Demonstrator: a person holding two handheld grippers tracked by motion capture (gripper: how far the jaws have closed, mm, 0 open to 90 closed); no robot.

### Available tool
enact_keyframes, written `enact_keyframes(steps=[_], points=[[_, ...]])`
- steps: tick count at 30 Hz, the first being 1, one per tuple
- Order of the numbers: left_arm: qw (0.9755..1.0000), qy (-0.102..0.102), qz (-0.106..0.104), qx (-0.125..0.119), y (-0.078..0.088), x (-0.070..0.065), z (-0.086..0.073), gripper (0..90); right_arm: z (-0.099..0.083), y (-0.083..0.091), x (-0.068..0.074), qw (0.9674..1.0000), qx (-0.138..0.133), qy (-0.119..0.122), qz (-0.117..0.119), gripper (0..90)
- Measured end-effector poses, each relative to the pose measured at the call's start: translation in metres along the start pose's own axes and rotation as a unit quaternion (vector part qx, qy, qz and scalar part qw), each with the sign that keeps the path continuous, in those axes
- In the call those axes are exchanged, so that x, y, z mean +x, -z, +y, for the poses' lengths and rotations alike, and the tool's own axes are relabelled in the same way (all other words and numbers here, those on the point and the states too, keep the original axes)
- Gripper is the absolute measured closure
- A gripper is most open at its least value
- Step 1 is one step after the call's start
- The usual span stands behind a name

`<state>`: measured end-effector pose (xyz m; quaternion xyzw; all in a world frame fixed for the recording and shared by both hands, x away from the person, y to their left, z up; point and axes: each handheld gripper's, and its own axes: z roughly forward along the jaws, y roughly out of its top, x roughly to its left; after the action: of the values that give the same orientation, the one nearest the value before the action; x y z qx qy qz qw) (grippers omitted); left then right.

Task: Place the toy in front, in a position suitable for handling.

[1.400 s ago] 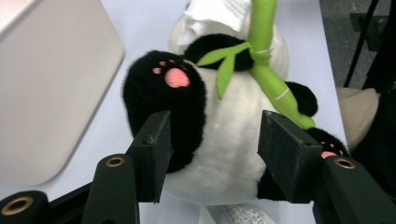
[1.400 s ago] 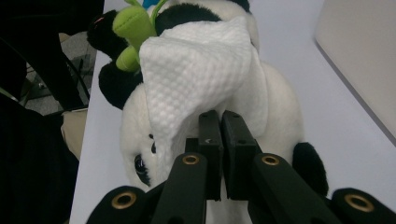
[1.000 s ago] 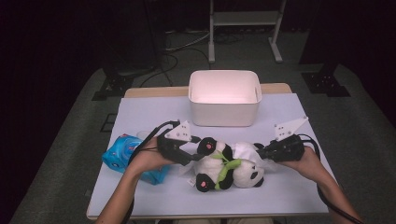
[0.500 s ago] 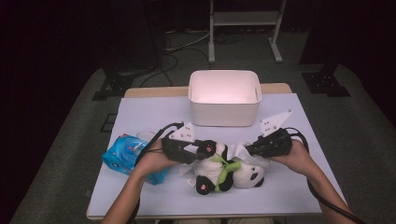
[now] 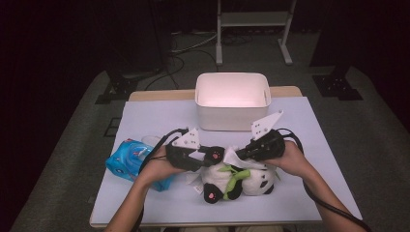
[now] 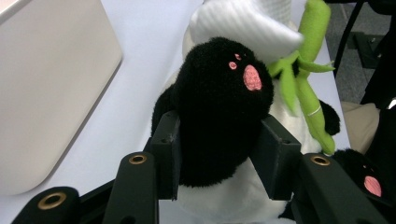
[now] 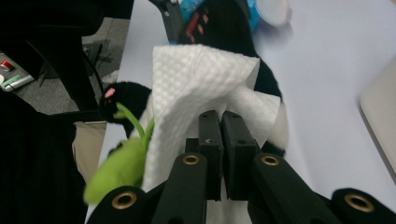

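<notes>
Left gripper [image 6: 219, 140] is clamping a black plush paw [image 6: 224, 116] of the black-and-white stuffed panda [image 5: 232, 179], which is lying on the pale lilac table mat [image 5: 154, 116] in front of the white rectangular plastic bin [image 5: 232, 99]; jaws have just been closing on it. Right gripper [image 7: 222, 126] is pinching a white textured paper towel [image 7: 196, 79] over the panda, jaws together. Blue wipes pack [image 5: 126, 162] is sitting beside the left hand [image 5: 157, 166].
</notes>
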<state>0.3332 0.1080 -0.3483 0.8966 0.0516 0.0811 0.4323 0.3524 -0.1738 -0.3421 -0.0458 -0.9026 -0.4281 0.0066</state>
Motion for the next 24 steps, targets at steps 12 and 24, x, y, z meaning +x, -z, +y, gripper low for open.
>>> enact_keyframes(steps=[12, 24], points=[[0.9999, -0.009, -0.005, -0.003, 0.000, -0.004, 0.006, 56.8, 0.014, -0.011, -0.002, 0.9999, 0.006, 0.008, 0.003, 86.3], [1.0000, 0.000, -0.001, -0.003, 0.004, -0.005, -0.002, 57.2, 0.011, -0.012, -0.005, 0.9997, 0.023, 0.008, 0.001, 86.4]])
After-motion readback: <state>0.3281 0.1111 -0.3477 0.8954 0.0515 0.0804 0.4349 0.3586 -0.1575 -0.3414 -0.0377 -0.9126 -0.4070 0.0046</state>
